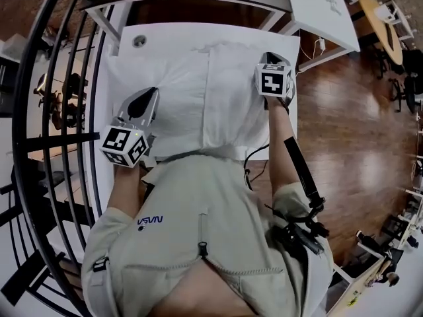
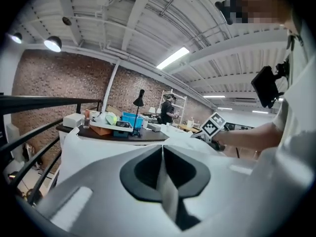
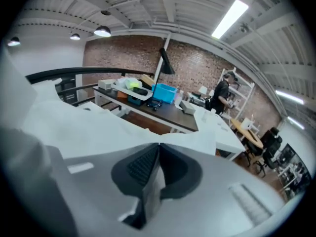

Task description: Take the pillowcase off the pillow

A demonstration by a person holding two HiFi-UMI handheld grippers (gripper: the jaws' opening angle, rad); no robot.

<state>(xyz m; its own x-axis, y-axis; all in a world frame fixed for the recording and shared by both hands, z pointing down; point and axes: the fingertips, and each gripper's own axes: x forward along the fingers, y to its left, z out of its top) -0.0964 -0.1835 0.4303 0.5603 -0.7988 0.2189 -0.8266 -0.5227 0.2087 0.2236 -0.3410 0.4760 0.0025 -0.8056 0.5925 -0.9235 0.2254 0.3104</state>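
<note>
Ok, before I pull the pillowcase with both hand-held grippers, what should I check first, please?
1. Left hand-held gripper shut on the pillowcase: ok, the fabric peaks at its jaws.
2. Right hand-held gripper shut on the pillowcase: ok, fabric sits between its jaws.
3. Pillowcase rests on the table: ok.
4. Which end of the pillowcase is open: cannot tell.
5. Only fabric is pinched, not the filling under it: cannot tell.

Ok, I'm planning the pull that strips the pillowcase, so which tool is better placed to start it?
Left, probably: the left tool pinches the pillowcase nearer its banded near end, likely the opening; the right tool pinches its far right corner.
</note>
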